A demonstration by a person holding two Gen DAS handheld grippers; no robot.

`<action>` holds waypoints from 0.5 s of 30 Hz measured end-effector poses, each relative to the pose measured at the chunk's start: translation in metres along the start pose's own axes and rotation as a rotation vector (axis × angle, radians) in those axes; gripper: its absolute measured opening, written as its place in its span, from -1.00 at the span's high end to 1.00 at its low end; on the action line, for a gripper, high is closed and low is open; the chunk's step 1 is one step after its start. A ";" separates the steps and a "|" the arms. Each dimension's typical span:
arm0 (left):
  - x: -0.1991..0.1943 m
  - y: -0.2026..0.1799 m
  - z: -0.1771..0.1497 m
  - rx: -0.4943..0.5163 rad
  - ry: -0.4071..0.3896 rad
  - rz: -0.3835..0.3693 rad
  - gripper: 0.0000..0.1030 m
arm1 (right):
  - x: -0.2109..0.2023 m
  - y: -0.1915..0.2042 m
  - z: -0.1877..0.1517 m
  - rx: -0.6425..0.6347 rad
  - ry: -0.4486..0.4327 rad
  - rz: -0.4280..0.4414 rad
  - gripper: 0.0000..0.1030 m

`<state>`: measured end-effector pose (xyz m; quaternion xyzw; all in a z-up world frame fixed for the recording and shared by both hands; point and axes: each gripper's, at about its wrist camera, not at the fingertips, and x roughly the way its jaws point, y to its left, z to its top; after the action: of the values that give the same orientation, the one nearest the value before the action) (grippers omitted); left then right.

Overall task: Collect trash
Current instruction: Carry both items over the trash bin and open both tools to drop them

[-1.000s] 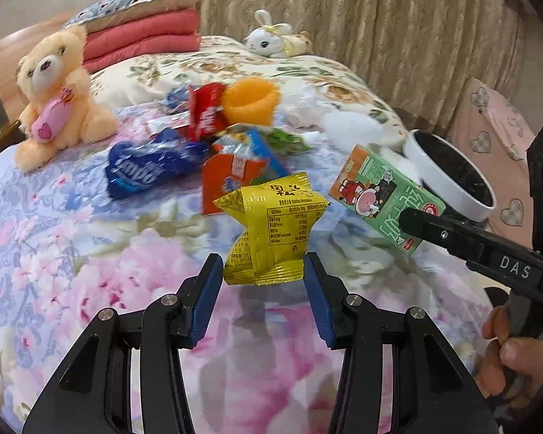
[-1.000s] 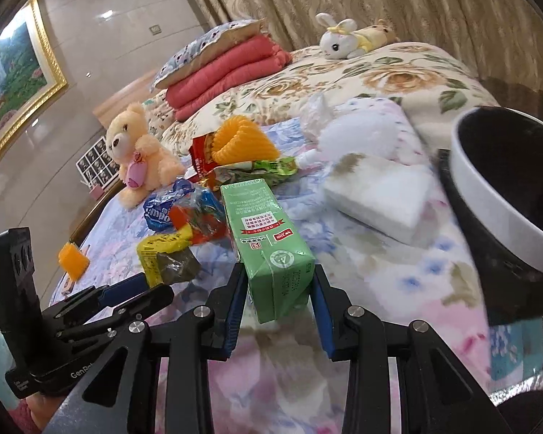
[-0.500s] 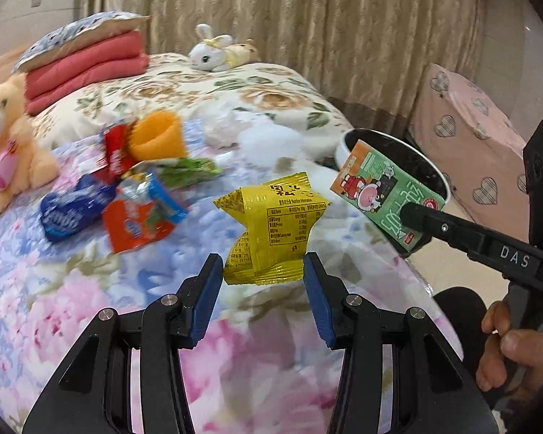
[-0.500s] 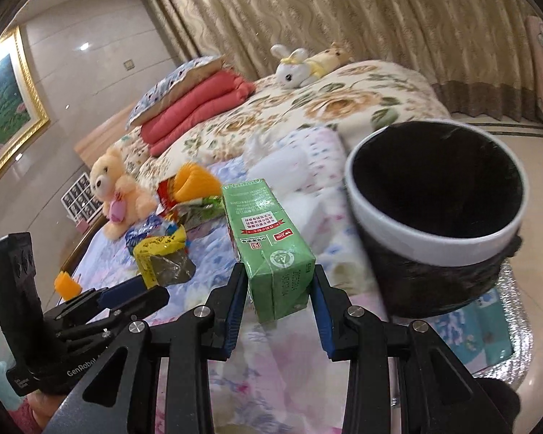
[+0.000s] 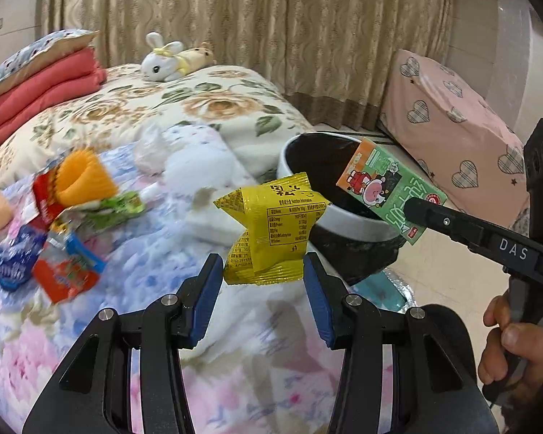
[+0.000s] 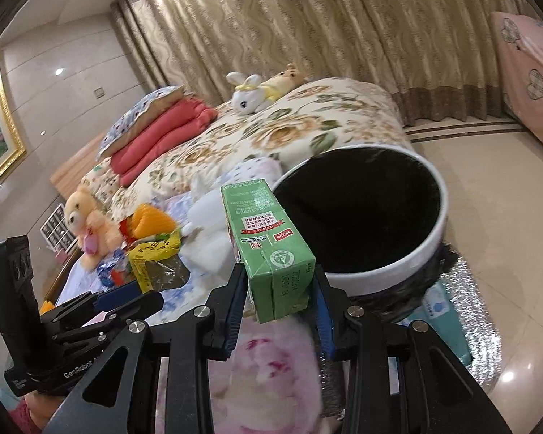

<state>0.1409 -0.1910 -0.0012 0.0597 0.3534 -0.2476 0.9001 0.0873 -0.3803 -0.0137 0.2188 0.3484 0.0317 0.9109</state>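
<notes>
My left gripper [image 5: 263, 281] is shut on a yellow snack packet [image 5: 271, 231], held up over the flowered bedspread. To its right, the right gripper [image 5: 412, 208] carries a green drink carton [image 5: 387, 191] at the rim of the white bin [image 5: 347, 217] with a black liner. In the right wrist view my right gripper [image 6: 277, 294] is shut on the green carton [image 6: 268, 249], which hangs just left of the bin [image 6: 398, 260]. The left gripper [image 6: 127, 294] with the yellow packet [image 6: 155, 256] shows at the lower left.
More wrappers lie on the bed: a blue packet [image 5: 15, 264], a red-orange one [image 5: 69, 275], a green one [image 5: 116, 209], an orange paper cup [image 5: 83, 177] and white tissue [image 5: 195, 166]. A teddy bear [image 6: 87, 224], a plush rabbit [image 5: 163, 61] and folded red blankets [image 5: 43, 90] sit further back. The bin stands on the floor beside the bed.
Both grippers have swung right across the bed toward the bin, each keeping its item. The bin now looms larger and the wrappers have slid to the left.
</notes>
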 end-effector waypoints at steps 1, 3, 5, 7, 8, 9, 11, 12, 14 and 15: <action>0.003 -0.003 0.003 0.008 0.003 -0.004 0.11 | -0.001 -0.005 0.002 0.008 -0.003 -0.007 0.32; 0.008 -0.010 0.007 0.018 0.007 -0.012 0.11 | -0.002 -0.012 0.004 0.018 -0.007 -0.018 0.32; 0.012 -0.015 0.012 0.029 0.009 -0.017 0.11 | -0.002 -0.019 0.007 0.025 -0.010 -0.029 0.32; 0.016 -0.020 0.016 0.037 0.011 -0.023 0.11 | -0.001 -0.023 0.010 0.028 -0.009 -0.039 0.32; 0.018 -0.022 0.018 0.041 0.011 -0.026 0.11 | 0.000 -0.026 0.011 0.029 -0.008 -0.044 0.32; 0.021 -0.024 0.020 0.046 0.011 -0.029 0.11 | 0.001 -0.028 0.012 0.030 -0.007 -0.047 0.32; 0.024 -0.028 0.023 0.056 0.016 -0.034 0.11 | 0.003 -0.031 0.014 0.033 -0.004 -0.055 0.32; 0.027 -0.030 0.026 0.061 0.018 -0.035 0.11 | 0.004 -0.033 0.015 0.034 -0.003 -0.058 0.32; 0.031 -0.033 0.029 0.071 0.019 -0.038 0.11 | 0.005 -0.037 0.018 0.035 -0.002 -0.068 0.32; 0.032 -0.034 0.030 0.076 0.020 -0.038 0.11 | 0.005 -0.039 0.019 0.037 -0.001 -0.071 0.32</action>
<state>0.1631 -0.2425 0.0022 0.0895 0.3537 -0.2773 0.8888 0.0999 -0.4213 -0.0205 0.2232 0.3559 -0.0072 0.9074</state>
